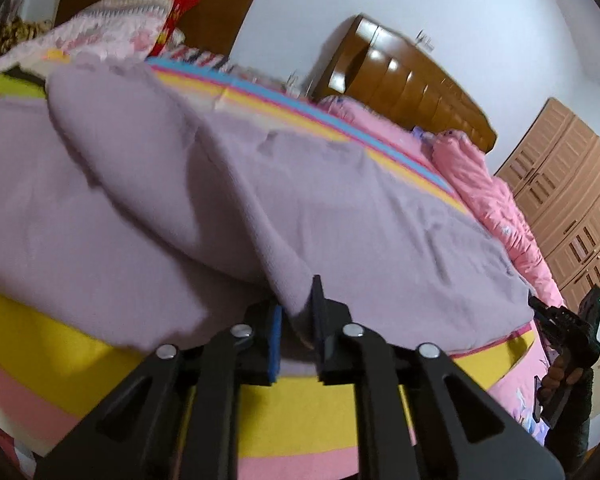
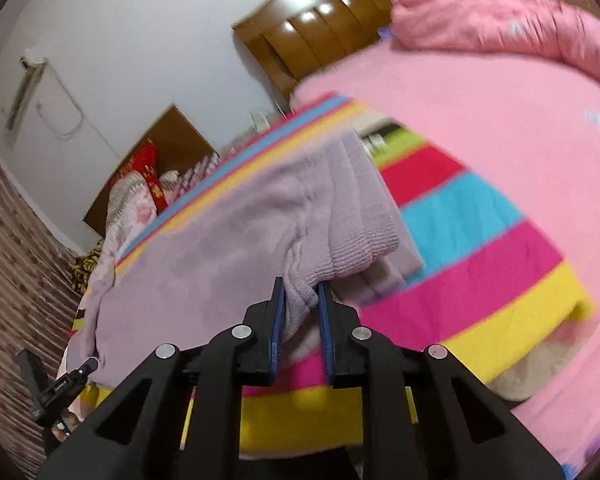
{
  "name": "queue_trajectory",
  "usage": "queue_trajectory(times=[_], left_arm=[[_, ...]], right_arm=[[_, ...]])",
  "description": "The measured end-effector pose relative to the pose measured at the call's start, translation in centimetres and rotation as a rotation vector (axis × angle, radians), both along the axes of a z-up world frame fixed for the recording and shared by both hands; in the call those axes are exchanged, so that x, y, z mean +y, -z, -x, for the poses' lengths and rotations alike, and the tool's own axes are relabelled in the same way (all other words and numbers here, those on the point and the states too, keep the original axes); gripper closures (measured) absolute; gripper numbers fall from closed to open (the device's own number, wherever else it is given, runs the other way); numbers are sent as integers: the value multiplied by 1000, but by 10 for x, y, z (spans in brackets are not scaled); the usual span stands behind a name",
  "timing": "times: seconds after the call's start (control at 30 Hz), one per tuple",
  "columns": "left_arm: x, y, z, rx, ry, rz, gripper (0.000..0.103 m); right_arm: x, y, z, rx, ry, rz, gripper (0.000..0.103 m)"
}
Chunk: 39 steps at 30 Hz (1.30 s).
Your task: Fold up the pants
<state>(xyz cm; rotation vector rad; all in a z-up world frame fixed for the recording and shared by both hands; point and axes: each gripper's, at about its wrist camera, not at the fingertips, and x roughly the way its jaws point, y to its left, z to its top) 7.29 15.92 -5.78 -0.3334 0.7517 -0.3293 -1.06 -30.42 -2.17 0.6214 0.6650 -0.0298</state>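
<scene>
Pants [image 1: 260,184] | lilac, pinched by both tools | no legible writing

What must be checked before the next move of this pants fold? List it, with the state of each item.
1. Left gripper clamped on the fabric edge of the lilac pants: ok.
2. Right gripper clamped on the ribbed end of the pants: ok.
3. Cloth caught evenly between both pads of each gripper: cannot tell, the fabric bunches there.
4. Pants lying flat: not ok, a raised fold runs across the cloth in the left wrist view.
5. Striped blanket beside the pants free for laying them down: ok.
6. Pink quilt away from the pants: ok.
</scene>
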Motion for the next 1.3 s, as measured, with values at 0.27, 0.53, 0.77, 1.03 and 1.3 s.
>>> queue_trajectory(times=[0.27,0.53,0.77,1.03,1.3], left_arm=[[-2,19,-3,5,-11,-7,89],[-2,17,1,-7,-22,-26,87],[5,7,7,6,-22,-18,49],[-12,-55,5,-188,-100,-73,40],[-167,-64,-124,-15,334,-276,14]], right_arm=[[-3,26,-7,64,14,31,89],[-5,26,-3,46,18,29,89],[-16,14,15,62,71,34,21],[82,-46,-9,-56,-164,389,21],[142,-34,-121,154,-379,545,16]])
